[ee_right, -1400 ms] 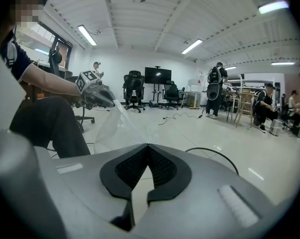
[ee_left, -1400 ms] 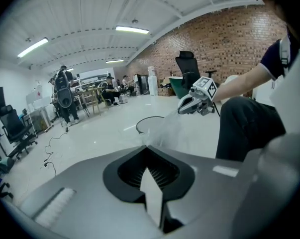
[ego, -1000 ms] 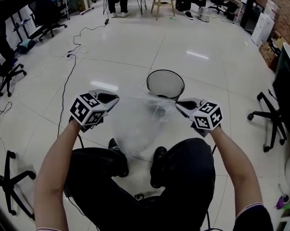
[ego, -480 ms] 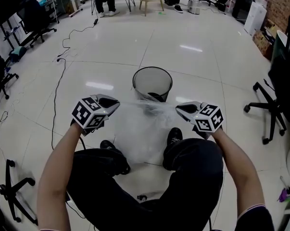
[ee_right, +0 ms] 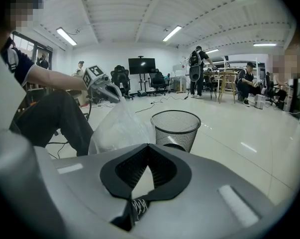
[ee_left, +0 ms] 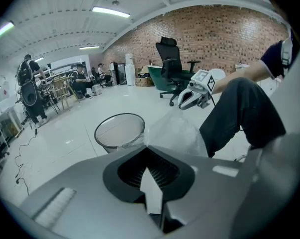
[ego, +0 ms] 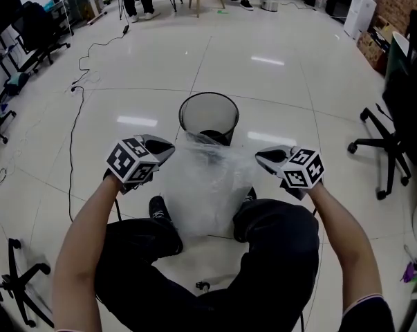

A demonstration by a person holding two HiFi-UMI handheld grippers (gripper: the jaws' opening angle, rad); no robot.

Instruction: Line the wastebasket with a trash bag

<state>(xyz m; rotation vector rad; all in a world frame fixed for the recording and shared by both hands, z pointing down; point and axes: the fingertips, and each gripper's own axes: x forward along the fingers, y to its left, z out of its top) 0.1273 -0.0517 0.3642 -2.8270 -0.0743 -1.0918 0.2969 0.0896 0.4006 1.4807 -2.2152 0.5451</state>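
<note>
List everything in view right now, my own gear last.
basket: one, black mesh, on the floor ahead of the knees, unlined.
bag: one, clear, stretched between both grippers on the basket's near side.
chairs: several, black, round the room's edges.
cable: one at least, black, along the floor at left.
screen: one, black, on a stand at the far wall.
people: a few, at the far end.
left gripper: grey, shut on the bag's edge.
right gripper: grey, shut on the bag's opposite edge.
legs: two, dark trousers, black shoes, under the bag.

Black mesh wastebasket, clear trash bag, white floor
</note>
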